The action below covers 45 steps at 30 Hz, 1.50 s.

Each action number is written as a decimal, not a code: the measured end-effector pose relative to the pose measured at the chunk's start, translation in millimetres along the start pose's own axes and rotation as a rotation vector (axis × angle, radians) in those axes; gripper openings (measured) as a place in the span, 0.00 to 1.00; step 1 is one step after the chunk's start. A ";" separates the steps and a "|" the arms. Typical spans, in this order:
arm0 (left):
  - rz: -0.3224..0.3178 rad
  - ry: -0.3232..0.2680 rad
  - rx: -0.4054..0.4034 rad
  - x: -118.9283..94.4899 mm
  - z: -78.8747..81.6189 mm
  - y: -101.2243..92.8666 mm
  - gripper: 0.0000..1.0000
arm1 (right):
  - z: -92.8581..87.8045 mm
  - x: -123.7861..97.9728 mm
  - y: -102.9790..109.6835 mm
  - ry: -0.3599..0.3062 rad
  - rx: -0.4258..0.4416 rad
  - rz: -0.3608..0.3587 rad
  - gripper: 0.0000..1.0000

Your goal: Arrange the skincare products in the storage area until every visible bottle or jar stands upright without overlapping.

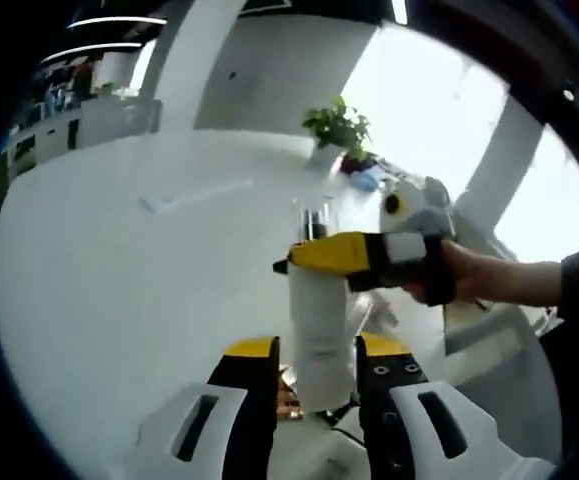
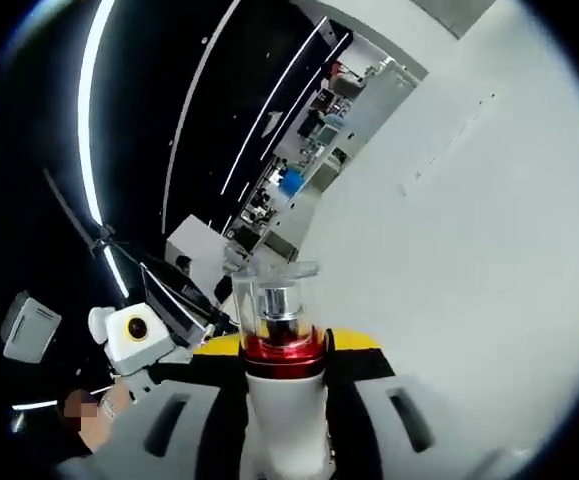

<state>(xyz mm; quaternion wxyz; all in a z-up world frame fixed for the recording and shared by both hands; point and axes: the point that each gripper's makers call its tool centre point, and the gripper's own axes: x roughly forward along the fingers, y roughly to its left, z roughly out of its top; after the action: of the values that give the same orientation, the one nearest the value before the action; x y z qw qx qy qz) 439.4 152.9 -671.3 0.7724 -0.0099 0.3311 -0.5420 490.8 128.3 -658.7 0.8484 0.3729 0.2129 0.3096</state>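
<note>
Left gripper view, nearest first: your left gripper has its two yellow-tipped jaws one on each side of the lower body of a white bottle. The bottle stands upright between them, label text too small to read. Jaws look pressed against its sides, so clamped on the bottle.

Higher on the same bottle, your right gripper comes in from the right, held by your hand. Its yellow tip sits at the bottle's neck, just below the clear cap.

Right gripper view confirms: the right gripper jaws close around the bottle at its red collar. Above the collar a silver pump head shows inside the clear cap. Contents of the bottle: cannot tell, the body is opaque white.

So both claws grip the one bottle, left low, right high.

Behind the bottle lies a white table, bare over most of its surface. At its far edge stands a potted green plant, with a blue item just beside it, too blurred to identify. Bright windows beyond.
</note>
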 end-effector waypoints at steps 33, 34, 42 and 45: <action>-0.326 -0.138 0.122 9.8 9.1 -93.2 0.42 | -15.0 -52.8 107.1 0.099 -0.300 0.354 0.28; -0.335 -0.146 0.127 10.8 10.1 -95.8 0.43 | -16.7 -54.6 108.8 0.105 -0.309 0.361 0.28; -0.418 -0.193 0.151 5.8 16.3 -115.4 0.41 | -24.8 -71.8 120.3 0.124 -0.338 0.442 0.28; -0.433 -0.191 0.151 5.8 15.8 -119.8 0.40 | -26.7 -73.6 121.7 0.133 -0.341 0.452 0.28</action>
<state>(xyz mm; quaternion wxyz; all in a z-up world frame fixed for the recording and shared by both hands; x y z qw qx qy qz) 349.3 93.2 -617.0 0.6645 -0.0740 0.2054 -0.7147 377.5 155.9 -573.0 0.7925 0.2415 0.1244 0.5460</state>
